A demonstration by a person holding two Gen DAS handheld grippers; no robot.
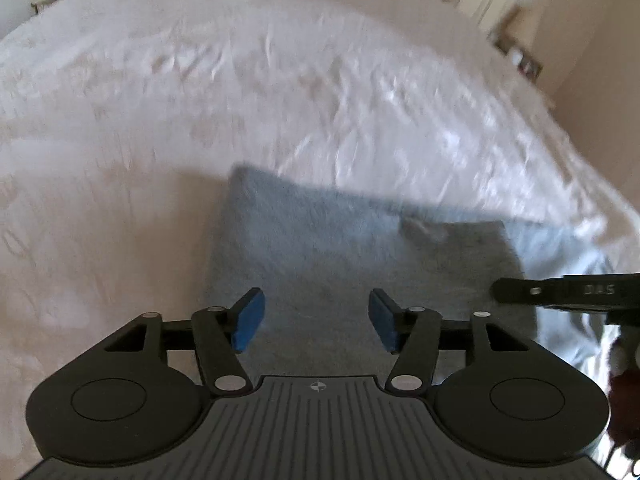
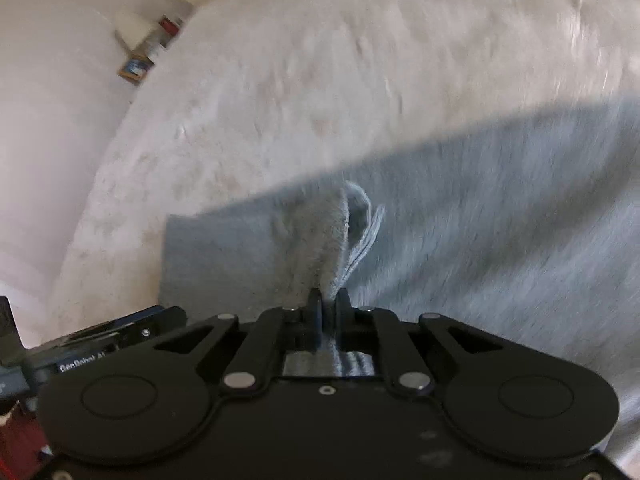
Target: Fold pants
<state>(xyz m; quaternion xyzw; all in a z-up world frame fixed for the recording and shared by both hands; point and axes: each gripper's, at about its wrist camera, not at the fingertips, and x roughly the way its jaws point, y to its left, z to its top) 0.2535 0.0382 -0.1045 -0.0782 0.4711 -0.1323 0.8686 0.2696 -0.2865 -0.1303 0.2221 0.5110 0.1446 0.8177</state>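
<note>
**Right pinches a hem; left hangs free above the pants**

The right gripper [image 2: 327,300] is clenched on a raised ridge of grey cloth — a bunched edge of the pants [image 2: 460,216] stands up between its pads, with loose layers fanning just past the tips; the rest of the fabric lies flat to the right and behind it on the bed [image 2: 320,60]. The left gripper [image 1: 316,320] is released, its blue pads [image 1: 250,320] apart with nothing between them; it hangs over the near part of the pants [image 1: 320,248], whose folded corner sits ahead and to the left on the white cover.

To do this fold well, I judge the left should take the same edge beside the right's pinch before anything is lifted — one grip alone would likely drag the cloth askew; both grips should catch every layer, since the fanned plies could slip out; carry the edge level and lay it square to the far edge.
</note>
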